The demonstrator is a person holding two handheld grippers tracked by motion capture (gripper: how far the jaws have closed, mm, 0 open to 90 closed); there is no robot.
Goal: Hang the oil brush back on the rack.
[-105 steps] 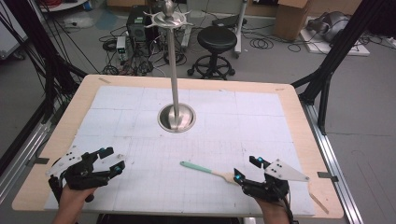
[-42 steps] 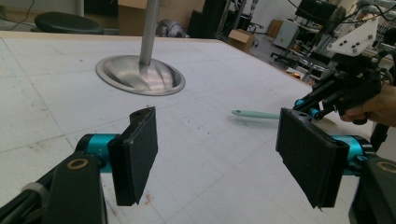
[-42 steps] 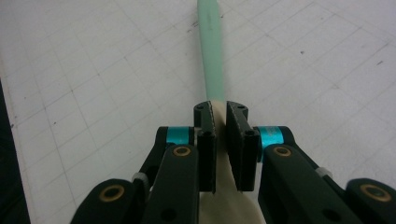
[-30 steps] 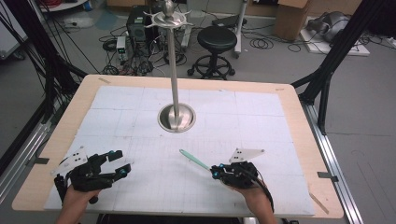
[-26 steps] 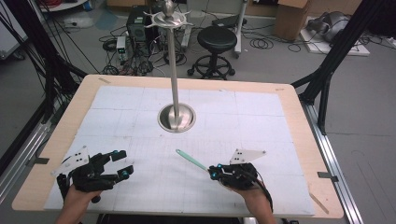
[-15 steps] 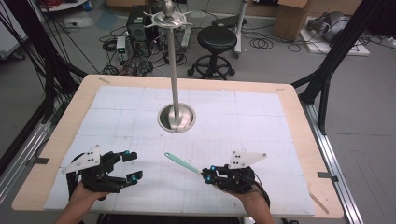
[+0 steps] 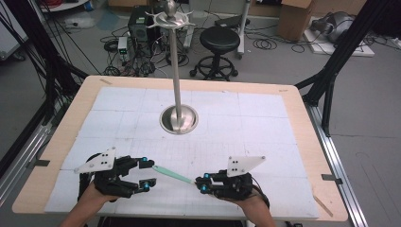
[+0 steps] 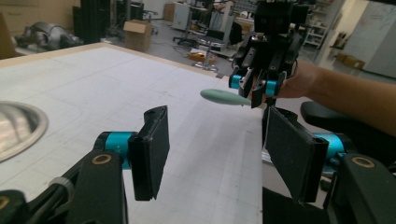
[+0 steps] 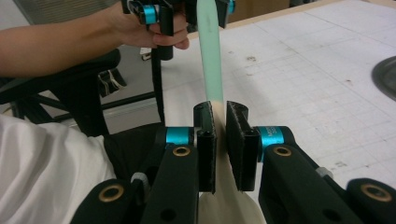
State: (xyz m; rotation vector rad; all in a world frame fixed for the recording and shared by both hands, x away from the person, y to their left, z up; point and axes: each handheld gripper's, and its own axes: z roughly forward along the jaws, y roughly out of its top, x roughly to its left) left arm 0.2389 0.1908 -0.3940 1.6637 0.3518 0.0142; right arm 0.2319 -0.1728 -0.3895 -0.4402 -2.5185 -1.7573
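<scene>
The right gripper [image 7: 204,182] has its jaws clamped on the cream handle end of a spatula [image 7: 173,174], and the pale green blade runs out from them toward the left gripper [image 7: 147,173]. In the high view the spatula's long axis lies slantwise, from lower right up to the left, close to level and above the white gridded surface [image 7: 265,123] at its near edge. The green tip sits at the mouth of the left gripper's jaws, which stand part open and have just been closing; no pad presses on it. In the left gripper view the blade [image 8: 225,97] points head-on at the camera. In the right gripper view the blade [image 9: 208,51] stretches straight away.

A metal stand [image 7: 178,118] rises mid-surface, well apart.
</scene>
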